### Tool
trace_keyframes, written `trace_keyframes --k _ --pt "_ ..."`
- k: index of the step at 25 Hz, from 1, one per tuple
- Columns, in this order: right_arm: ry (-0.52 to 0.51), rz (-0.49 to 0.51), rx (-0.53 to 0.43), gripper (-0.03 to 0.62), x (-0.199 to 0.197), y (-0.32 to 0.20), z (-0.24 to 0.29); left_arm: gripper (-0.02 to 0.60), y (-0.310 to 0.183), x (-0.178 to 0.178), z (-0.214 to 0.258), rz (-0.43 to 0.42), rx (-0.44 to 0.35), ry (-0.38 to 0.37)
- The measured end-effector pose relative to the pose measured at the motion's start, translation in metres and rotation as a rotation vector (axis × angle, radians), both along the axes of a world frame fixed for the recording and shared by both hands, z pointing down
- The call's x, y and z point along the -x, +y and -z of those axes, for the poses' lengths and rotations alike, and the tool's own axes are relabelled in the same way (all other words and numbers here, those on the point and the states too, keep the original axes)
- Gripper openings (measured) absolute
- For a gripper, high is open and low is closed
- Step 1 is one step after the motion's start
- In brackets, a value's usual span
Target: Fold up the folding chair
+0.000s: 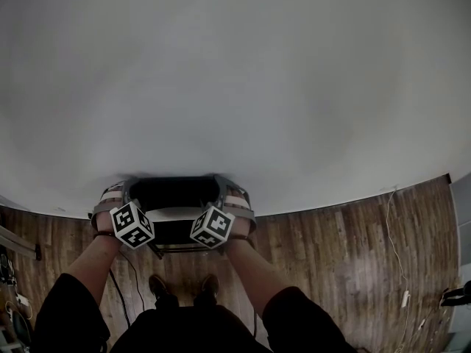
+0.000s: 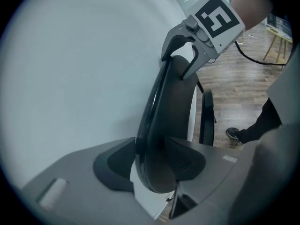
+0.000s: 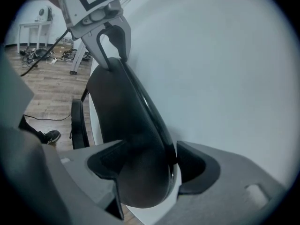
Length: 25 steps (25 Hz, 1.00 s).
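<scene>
A black folding chair [image 1: 176, 195] stands against the white wall, straight in front of me. Its curved backrest [image 2: 173, 107] runs up between my left gripper's [image 2: 150, 165] pads, which press on its left end. My right gripper [image 3: 154, 165] straddles the backrest's [image 3: 122, 111] other end; its jaws stand wide, the pads loose around the rim. In the head view the left gripper [image 1: 118, 197] and right gripper [image 1: 234, 201] sit at the two top corners. Each gripper view shows the other gripper on the far end: the right gripper [image 2: 187, 62] and the left gripper [image 3: 112, 46].
A white wall [image 1: 235, 65] fills most of the view, right behind the chair. Wooden floor [image 1: 331, 256] lies below, with a white cable [image 1: 394, 248] at right and a black cable [image 1: 121, 296] by my shoes [image 1: 158, 285]. A white table [image 3: 33, 29] with clutter stands far off.
</scene>
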State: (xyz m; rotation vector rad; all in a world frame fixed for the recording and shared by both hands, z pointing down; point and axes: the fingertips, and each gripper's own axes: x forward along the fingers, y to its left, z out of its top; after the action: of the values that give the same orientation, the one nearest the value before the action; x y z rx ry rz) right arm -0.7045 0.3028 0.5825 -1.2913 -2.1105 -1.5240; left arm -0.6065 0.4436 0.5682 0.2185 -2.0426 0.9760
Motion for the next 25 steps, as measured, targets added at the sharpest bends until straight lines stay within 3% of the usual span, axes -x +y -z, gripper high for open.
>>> trace_keyframes --k 14,25 --pt "-0.079 -0.047 0.010 0.319 0.004 0.000 0.009 0.196 0.006 0.008 0.000 0.012 0.024 -0.011" --pt "-0.023 0.011 0.036 0.318 0.006 0.001 0.005 0.199 0.006 0.011 0.000 -0.005 0.015 -0.024"
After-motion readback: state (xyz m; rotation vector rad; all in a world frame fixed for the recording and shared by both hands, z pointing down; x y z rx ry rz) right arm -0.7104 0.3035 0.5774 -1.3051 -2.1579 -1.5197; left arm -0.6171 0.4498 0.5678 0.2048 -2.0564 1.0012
